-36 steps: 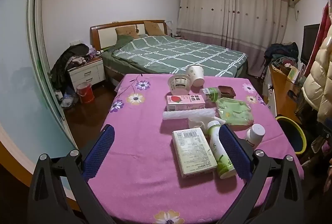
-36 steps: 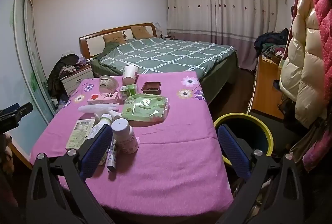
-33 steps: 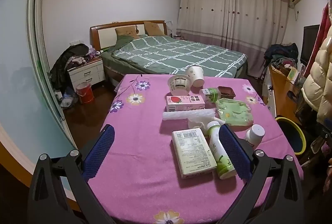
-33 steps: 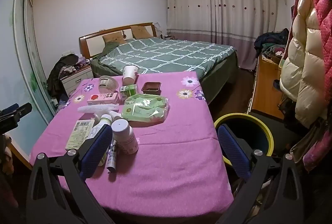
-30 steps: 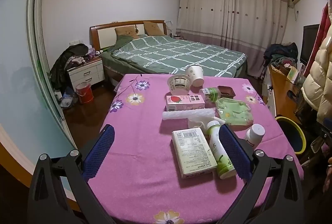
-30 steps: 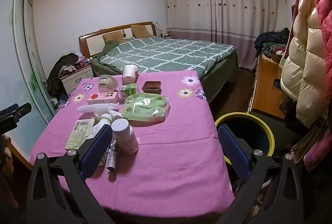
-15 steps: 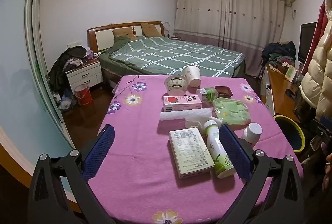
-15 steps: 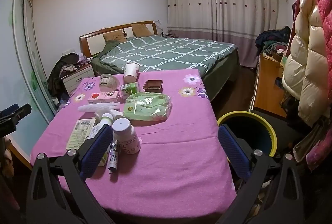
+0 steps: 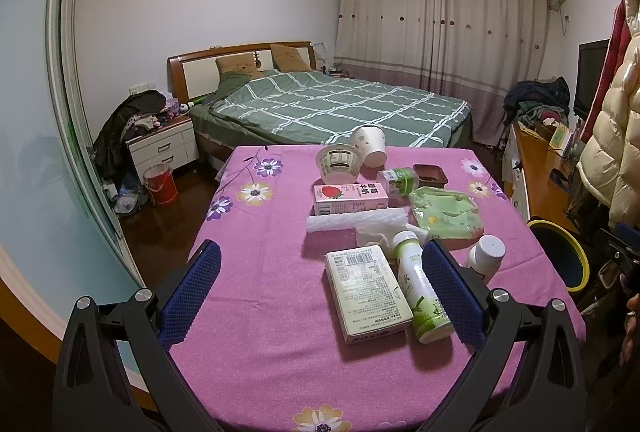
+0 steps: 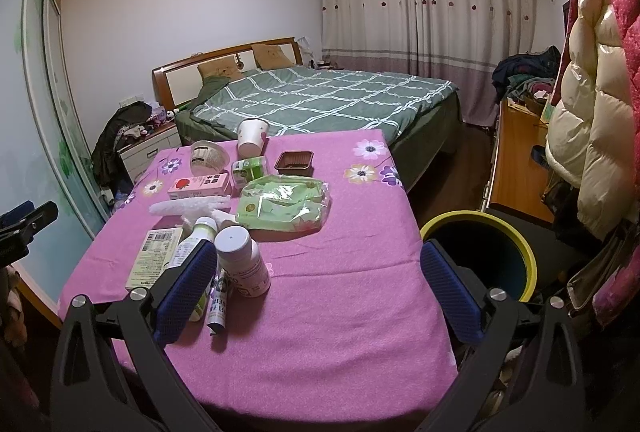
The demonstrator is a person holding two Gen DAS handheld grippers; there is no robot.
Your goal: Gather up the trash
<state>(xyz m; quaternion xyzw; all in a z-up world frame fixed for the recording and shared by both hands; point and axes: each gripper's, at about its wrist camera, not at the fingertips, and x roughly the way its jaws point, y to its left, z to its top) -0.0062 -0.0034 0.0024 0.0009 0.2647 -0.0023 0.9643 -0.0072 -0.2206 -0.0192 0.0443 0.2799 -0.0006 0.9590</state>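
I have my left gripper (image 9: pixel 320 288) spread wide above the near edge of the pink table (image 9: pixel 260 312), holding and touching nothing; the flat carton (image 9: pixel 366 288) and the green drink bottle (image 9: pixel 420 292) lie between its fingers, further ahead. My right gripper (image 10: pixel 316 288) is equally wide apart and empty, the white pill bottle (image 10: pixel 242 262) just beside its left finger, the yellow-rimmed bin (image 10: pixel 480 252) on the floor behind its right finger.
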